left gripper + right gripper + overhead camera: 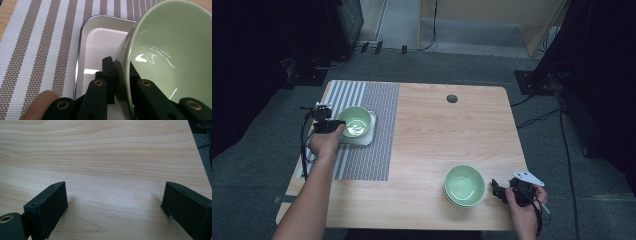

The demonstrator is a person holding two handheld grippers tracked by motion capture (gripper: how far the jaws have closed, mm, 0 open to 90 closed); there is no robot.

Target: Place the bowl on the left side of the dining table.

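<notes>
Black jaws of the left gripper (118, 75) pinch the wall of a pale green bowl (170, 50), holding it tilted over the white tray (82, 50) on the striped mat (372, 150) near the counter's (437, 130) left edge, likely to set it down. Glossy, empty bowl. Right gripper (113, 205) rests spread beside stacked bowls (465, 186).

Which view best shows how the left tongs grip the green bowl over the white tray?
The left gripper view: the left tongs pinch the green bowl's wall, tilted above the white tray. The high view shows that bowl small, over the tray, its grip hidden. The right gripper view faces bare table.
</notes>
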